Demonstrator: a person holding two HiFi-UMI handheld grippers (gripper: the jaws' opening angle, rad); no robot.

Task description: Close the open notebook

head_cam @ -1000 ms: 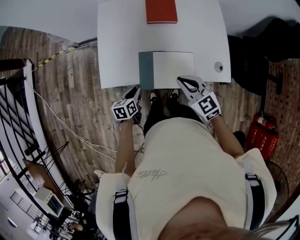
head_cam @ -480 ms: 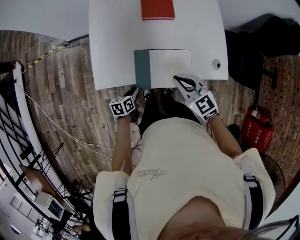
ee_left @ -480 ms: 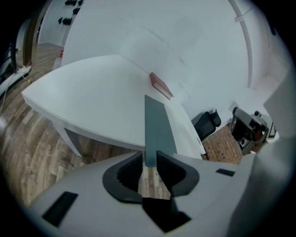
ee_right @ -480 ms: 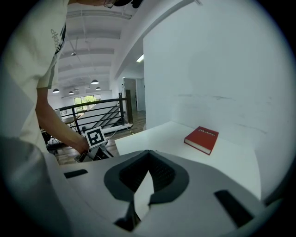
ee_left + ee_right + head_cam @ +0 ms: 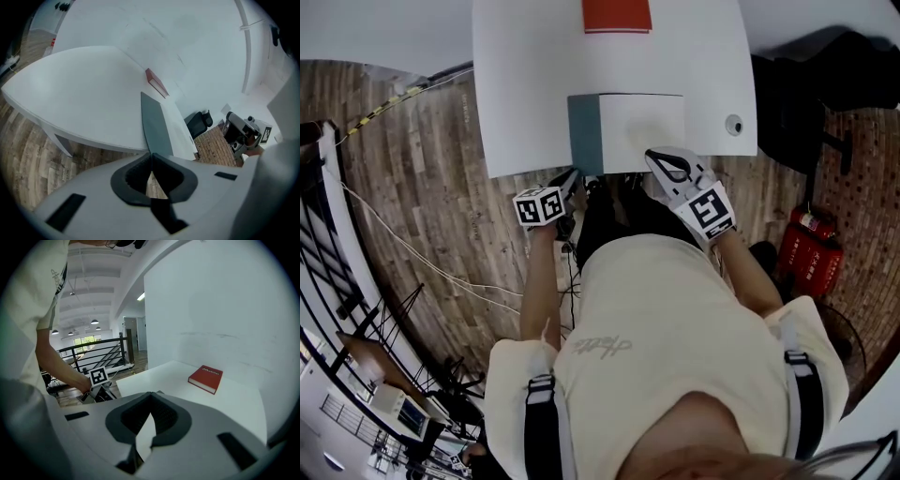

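Observation:
The notebook (image 5: pixel 642 131) lies at the near edge of the white table (image 5: pixel 525 84), showing a white page with a teal strip (image 5: pixel 584 134) along its left side. My right gripper (image 5: pixel 656 157) is shut, its tips over the notebook's near right corner. My left gripper (image 5: pixel 574 178) is shut and sits just off the table's near edge, below the teal strip. In the left gripper view, the shut gripper (image 5: pixel 151 154) points along the teal strip (image 5: pixel 152 126). The right gripper (image 5: pixel 150 393) in its own view has white surface behind its closed tips.
A red book (image 5: pixel 617 16) lies at the table's far edge, also the red book (image 5: pixel 206 378) in the right gripper view. A round grommet (image 5: pixel 733 124) sits at the table's right. A black chair (image 5: pixel 825 94), red extinguishers (image 5: pixel 811 258), floor cables (image 5: pixel 441 267) and a railing (image 5: pixel 337 281) surround the table.
The head view has shifted a little, so the table sits further left and up. Both grippers keep nearly the same places by the notebook and stay shut.

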